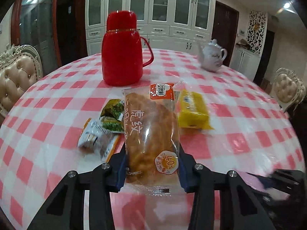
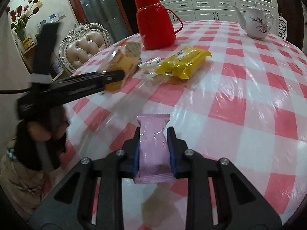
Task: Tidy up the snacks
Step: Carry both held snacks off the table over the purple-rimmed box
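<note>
My left gripper [image 1: 152, 164] is shut on a clear-wrapped bread packet [image 1: 151, 134] with orange labels and holds it above the table. It shows blurred in the right wrist view [image 2: 119, 63], held by the left gripper [image 2: 113, 80]. My right gripper [image 2: 153, 143] is shut on a pink snack packet [image 2: 152, 149] just over the cloth. On the table lie a yellow packet [image 1: 192, 110] [image 2: 182, 63], a green packet [image 1: 113, 115] and a white-and-orange packet [image 1: 97, 138].
A red thermos jug [image 1: 121, 49] [image 2: 155, 19] stands at the back of the round table with its pink-checked cloth [image 1: 239, 134]. A white teapot [image 1: 212, 57] [image 2: 257, 23] stands at the back right. Padded chairs [image 1: 17, 76] stand around the table.
</note>
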`<state>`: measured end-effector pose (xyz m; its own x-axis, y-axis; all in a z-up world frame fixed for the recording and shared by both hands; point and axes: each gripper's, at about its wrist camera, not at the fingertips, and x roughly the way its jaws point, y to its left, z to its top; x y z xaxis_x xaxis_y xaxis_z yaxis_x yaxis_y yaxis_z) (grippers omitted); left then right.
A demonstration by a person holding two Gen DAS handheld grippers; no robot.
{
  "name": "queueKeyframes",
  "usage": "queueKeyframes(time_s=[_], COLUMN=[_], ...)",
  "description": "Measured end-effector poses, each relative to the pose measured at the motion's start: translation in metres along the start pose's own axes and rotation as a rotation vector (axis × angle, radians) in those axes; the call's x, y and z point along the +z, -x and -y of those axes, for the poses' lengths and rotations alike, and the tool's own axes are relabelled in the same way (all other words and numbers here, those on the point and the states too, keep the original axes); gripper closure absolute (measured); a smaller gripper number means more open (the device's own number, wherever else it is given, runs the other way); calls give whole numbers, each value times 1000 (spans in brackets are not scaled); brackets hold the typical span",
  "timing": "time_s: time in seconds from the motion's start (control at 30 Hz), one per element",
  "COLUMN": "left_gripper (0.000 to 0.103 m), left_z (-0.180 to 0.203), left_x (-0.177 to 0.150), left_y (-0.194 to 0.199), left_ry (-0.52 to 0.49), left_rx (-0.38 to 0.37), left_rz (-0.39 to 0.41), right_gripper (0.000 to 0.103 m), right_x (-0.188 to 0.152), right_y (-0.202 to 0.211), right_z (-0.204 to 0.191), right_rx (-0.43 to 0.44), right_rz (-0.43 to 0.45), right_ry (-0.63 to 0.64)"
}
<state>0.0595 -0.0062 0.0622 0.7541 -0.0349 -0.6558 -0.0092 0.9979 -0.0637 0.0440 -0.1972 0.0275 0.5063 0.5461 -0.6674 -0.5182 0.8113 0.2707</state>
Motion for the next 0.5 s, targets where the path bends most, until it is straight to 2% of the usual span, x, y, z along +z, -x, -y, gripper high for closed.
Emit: queueKeyframes(time_s=[0.17, 0.33, 0.5], left_gripper=[58, 58, 58], left_z=[4, -2, -1], left_x=[-31, -68, -77], left_y=[30, 50, 69], left_ry=[18, 75, 89], left_rx=[-17, 6, 5], left_rz=[-9, -24, -3], right_gripper=[74, 74, 74], right_x=[1, -2, -14], right_y=[6, 10, 22], right_z=[-2, -2, -10], right_rx=[14, 12, 35], right_rz=[30, 43, 58], right_ry=[9, -8, -47])
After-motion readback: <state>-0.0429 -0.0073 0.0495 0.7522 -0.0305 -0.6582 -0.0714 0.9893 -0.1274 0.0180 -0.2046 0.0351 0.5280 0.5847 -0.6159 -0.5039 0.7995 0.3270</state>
